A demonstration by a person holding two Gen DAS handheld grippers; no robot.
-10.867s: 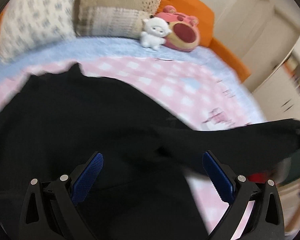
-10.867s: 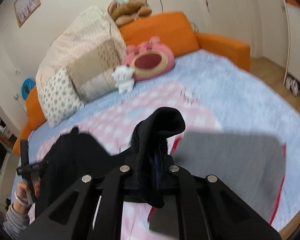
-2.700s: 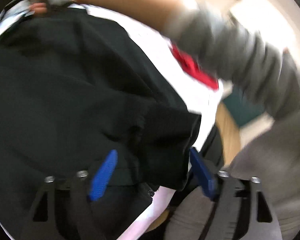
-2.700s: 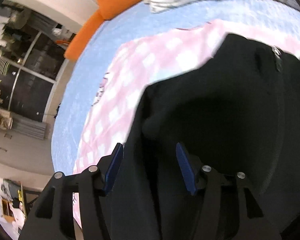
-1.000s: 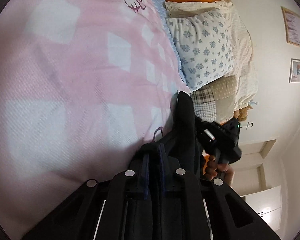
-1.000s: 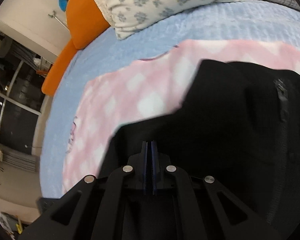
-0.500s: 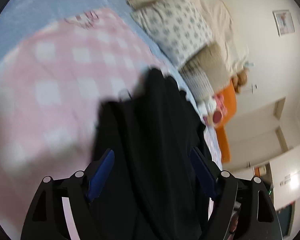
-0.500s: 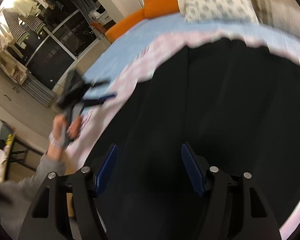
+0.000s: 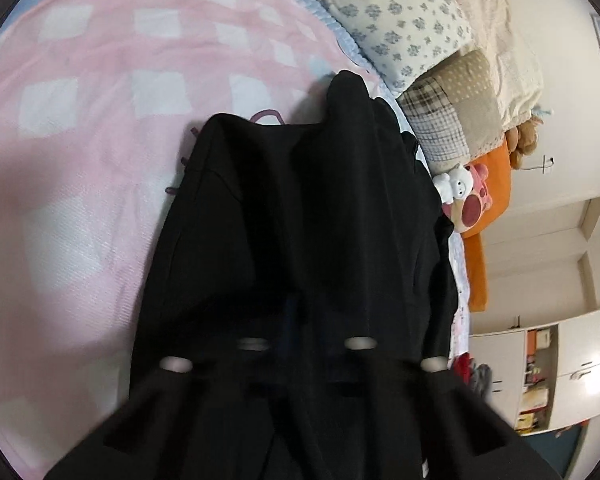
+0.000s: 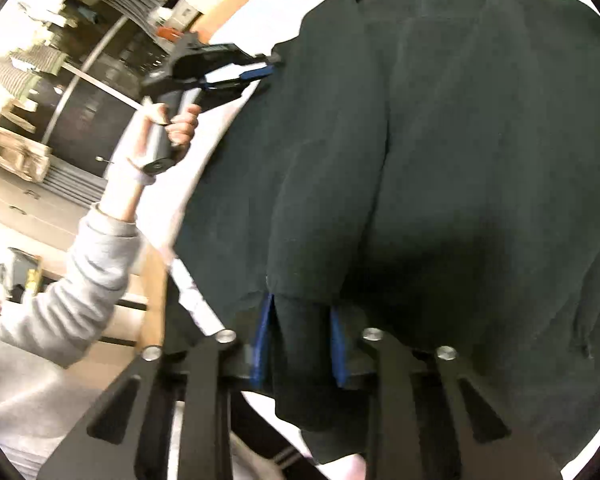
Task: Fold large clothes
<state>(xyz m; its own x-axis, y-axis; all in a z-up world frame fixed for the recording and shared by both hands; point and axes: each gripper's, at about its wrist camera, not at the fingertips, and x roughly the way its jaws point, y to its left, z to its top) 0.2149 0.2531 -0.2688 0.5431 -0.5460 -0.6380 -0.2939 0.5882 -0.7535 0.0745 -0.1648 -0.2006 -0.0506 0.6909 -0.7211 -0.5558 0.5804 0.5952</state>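
Black garment (image 9: 300,208) spread on pink checked blanket (image 9: 80,120), frame centre. Left tongs (image 10: 260,74) clamped on its edge; right tongs (image 10: 300,344) closing, a fold between them

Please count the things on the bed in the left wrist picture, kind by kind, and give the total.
Black garment: 1
Pink checked blanket: 1
Floral pillow: 1
Patchwork cushion: 1
White plush toy: 1
Pink round plush: 1
Total: 6
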